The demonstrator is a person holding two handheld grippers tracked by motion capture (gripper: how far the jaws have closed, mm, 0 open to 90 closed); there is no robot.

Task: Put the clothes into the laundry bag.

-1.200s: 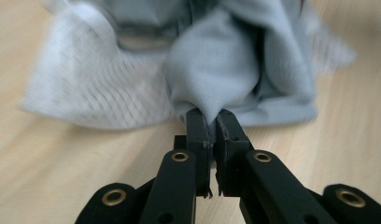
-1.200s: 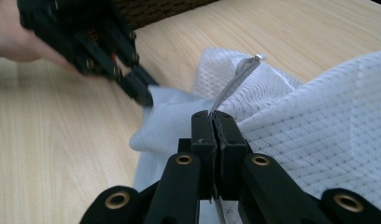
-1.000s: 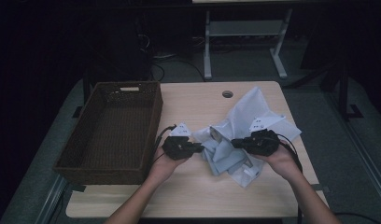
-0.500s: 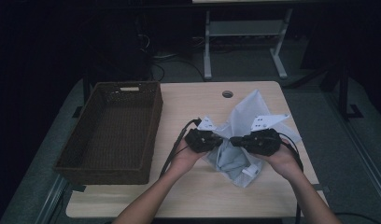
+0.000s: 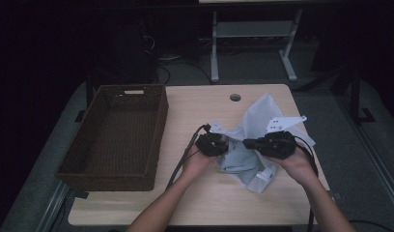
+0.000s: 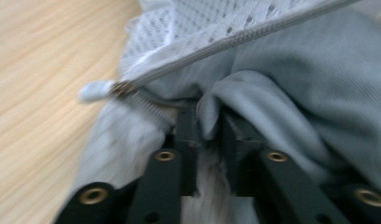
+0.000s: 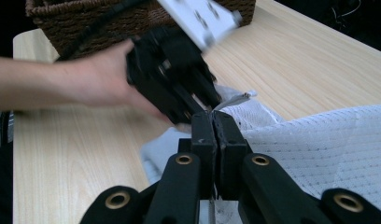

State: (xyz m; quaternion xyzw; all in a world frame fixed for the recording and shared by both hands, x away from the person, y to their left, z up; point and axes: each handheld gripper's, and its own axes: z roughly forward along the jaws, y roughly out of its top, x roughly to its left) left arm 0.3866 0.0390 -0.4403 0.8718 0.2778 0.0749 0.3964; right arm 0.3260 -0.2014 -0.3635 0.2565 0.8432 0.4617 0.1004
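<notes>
Right tool [image 7: 212, 122] pinches the mesh laundry bag [image 5: 262, 116]; left tool [image 6: 209, 126] parted, jaws just opening, grey garment [image 6: 291, 88] fold between.
Bag light, limp, snag-prone; best gripped at zipper hem [image 6: 235, 39] ahead of left tool.

Matt white mesh bag [image 5: 262, 145], pale wood-grain table [image 5: 204, 111].

Wicker baskets [image 5: 119, 133]: one
Mesh laundry bags [image 5: 262, 116]: one
Grey garments [image 5: 236, 159]: one
Handheld grippers: two
Tables [image 5: 204, 106]: one
</notes>
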